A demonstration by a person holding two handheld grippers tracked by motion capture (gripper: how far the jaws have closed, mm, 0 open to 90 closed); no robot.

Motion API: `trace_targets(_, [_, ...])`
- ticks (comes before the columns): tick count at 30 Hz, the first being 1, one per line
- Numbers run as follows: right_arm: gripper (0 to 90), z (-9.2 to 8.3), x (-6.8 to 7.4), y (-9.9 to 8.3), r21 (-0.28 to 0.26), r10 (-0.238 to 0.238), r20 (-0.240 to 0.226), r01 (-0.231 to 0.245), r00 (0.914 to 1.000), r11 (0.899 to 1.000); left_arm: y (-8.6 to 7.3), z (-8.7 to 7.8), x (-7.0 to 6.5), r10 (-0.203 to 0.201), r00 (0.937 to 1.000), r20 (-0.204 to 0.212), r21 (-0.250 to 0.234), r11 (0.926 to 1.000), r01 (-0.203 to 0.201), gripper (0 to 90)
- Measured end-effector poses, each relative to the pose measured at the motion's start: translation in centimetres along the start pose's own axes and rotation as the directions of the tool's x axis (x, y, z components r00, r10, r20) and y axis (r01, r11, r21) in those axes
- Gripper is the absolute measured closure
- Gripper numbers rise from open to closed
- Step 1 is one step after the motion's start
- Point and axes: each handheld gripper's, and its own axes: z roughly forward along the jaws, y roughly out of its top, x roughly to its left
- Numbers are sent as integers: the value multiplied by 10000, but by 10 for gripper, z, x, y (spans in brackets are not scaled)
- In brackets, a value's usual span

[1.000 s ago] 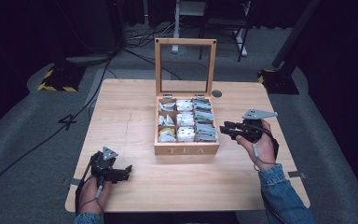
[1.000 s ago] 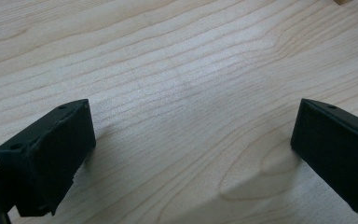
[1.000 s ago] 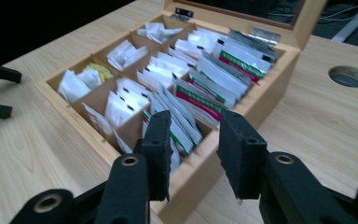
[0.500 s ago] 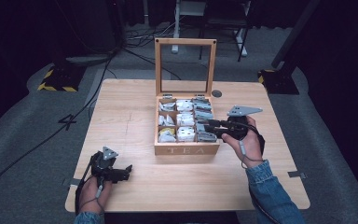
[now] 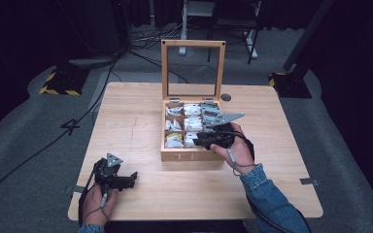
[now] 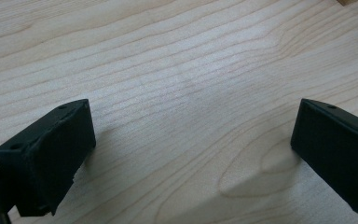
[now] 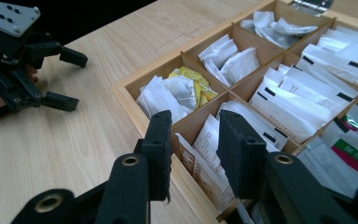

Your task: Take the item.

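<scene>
An open wooden tea box (image 5: 189,156) stands mid-table with its glass lid (image 5: 193,44) upright. Its compartments hold paper sachets, mostly white (image 7: 303,88), with a yellow one (image 7: 191,77) at the front corner. My right gripper (image 5: 197,141) hovers over the box's front row and points left. Its jaws (image 7: 195,121) stand a narrow gap apart above white sachets (image 7: 205,140) and have just closed a little; nothing is pressed between them. My left gripper (image 5: 133,177) rests near the table's front left, open, with bare wood between its jaws (image 6: 193,126).
The wooden table (image 5: 136,111) lies bare to the left of the box. In the right gripper view the left gripper (image 7: 72,80) sits beyond the box's corner (image 7: 130,100). A dark round grommet (image 5: 226,97) lies behind the box. Cables run across the dark floor.
My right gripper has moved left from beside the box to above its front compartments. The left gripper has stayed where it was.
</scene>
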Motion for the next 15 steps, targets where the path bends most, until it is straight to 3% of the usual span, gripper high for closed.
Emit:
trace_targets(10, [664,21,1,-5,483,27,-131,-20,9999,9988,0,0,0,-22,10000,-39,-6,10000,22,1])
trace_targets(15, [731,27,-3,-7,656,301,2,-300,9995,9974,0,0,0,-10,10000,-37,5,10000,10,1])
